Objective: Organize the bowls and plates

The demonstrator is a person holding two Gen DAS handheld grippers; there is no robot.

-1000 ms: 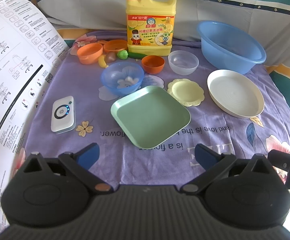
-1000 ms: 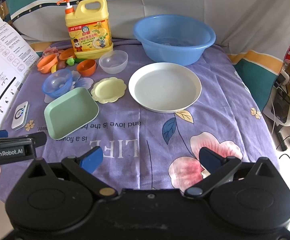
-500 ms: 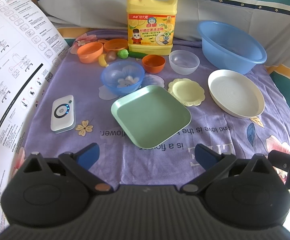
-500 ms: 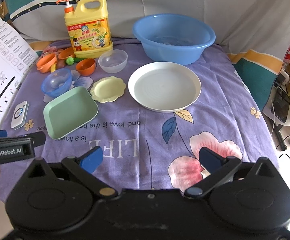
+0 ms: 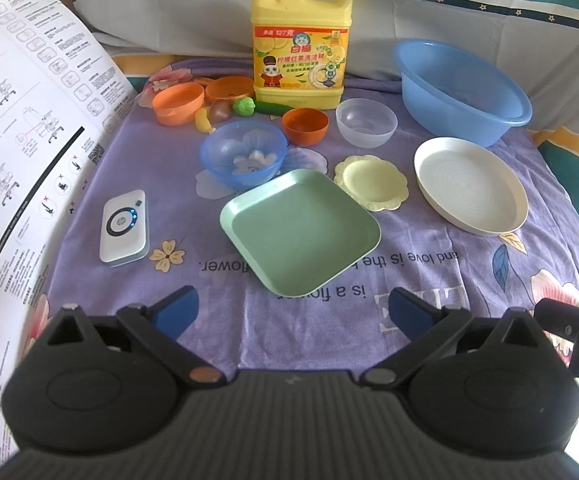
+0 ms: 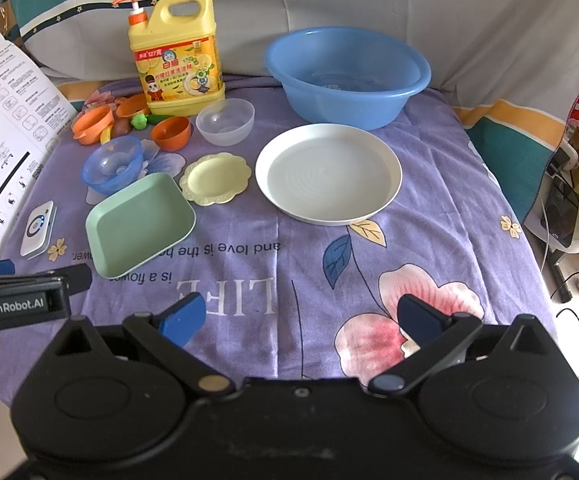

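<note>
On the table, light, stiff plastic green plate (image 5: 300,230) suits a rim grasp; both tongs (image 5: 291,310) (image 6: 301,316) gape empty.

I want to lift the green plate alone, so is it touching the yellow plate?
Cannot tell. In the left wrist view the green plate corner meets the yellow plate rim with no cloth between; overlap or contact is unclear.

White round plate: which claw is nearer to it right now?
Right. The right claw faces the white round plate almost straight ahead; the left claw sits off to its left, opposite the green square plate.
</note>
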